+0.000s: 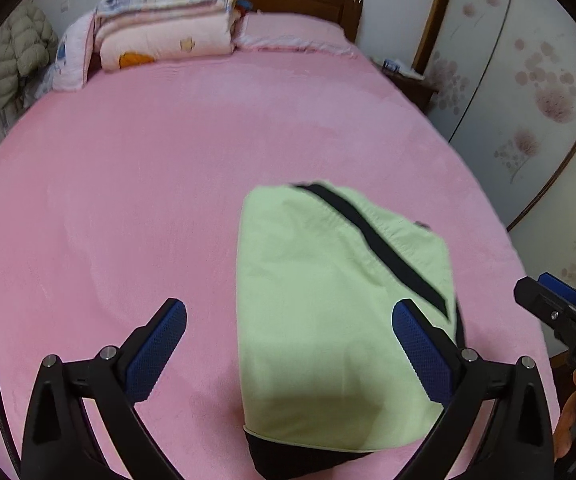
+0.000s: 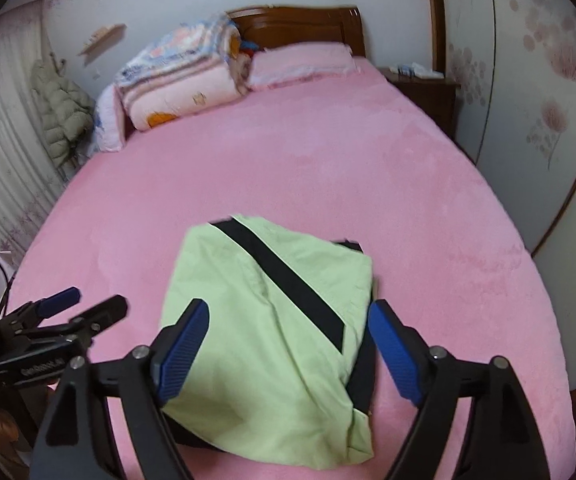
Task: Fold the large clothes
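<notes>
Left wrist view: left gripper [image 1: 289, 344] spread wide, holding nothing; the green garment [image 1: 327, 320] lies folded at lower centre on the pink bed [image 1: 128, 200].

Right wrist view: right gripper [image 2: 288, 344] released above that compact bundle. Folding looks essentially finished.

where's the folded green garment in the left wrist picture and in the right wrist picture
Left wrist: green garment lies lower centre-right on the pink bed, partly behind the right finger.
Right wrist: green garment lies lower centre, framed by both fingers.
Shared landmark: the stacked quilts by the headboard, upper left.
</notes>
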Tool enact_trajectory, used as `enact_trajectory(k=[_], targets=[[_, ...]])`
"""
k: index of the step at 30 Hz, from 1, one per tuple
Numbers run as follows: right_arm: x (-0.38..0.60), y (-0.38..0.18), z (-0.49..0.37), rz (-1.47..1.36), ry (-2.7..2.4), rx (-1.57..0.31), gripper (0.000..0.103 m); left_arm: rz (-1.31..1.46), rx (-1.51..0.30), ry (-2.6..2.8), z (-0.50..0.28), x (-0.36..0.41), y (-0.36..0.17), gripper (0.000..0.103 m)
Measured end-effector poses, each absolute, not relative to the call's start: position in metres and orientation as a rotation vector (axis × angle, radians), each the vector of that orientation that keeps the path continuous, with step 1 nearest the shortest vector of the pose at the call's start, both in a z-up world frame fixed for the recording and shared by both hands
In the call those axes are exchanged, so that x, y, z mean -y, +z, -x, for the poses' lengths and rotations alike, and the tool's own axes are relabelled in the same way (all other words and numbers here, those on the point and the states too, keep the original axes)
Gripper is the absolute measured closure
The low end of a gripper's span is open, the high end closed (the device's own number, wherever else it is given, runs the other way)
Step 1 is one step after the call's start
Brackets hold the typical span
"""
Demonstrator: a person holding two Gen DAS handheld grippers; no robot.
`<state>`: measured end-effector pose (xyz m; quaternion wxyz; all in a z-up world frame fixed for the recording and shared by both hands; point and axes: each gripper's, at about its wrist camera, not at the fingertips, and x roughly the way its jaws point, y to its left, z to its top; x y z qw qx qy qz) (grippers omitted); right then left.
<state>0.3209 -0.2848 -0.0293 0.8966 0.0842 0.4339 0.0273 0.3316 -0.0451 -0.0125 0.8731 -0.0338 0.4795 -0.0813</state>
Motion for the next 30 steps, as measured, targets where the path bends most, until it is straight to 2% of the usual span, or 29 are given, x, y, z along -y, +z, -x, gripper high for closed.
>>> enact_trajectory(k=[10,15,23,29,30], targets=[[0.338,-0.124,-0.351,-0.324,0.054,-1.115,0.020,0.162,-1.173,-0.219,-0.365,0.026,-0.095,0.001],[0.353,-0.166,-0.358,-0.436,0.126,-1.199,0.020,0.235,-1.201,-0.266,-0.370,0.019,-0.126,0.001],[0.353,-0.212,-0.369,-0.513,0.227,-1.274,0.020,0.336,-1.247,-0.355,-0.373,0.018,-0.168,0.001],[0.345,-0.227,-0.377,-0.504,0.294,-1.234,0.020,0.366,-1.261,-0.431,-0.378,0.029,-0.183,0.001],[0.343,-0.228,-0.379,-0.507,0.303,-1.230,0.024,0.359,-1.260,-0.440,-0.378,0.032,-0.185,0.001]])
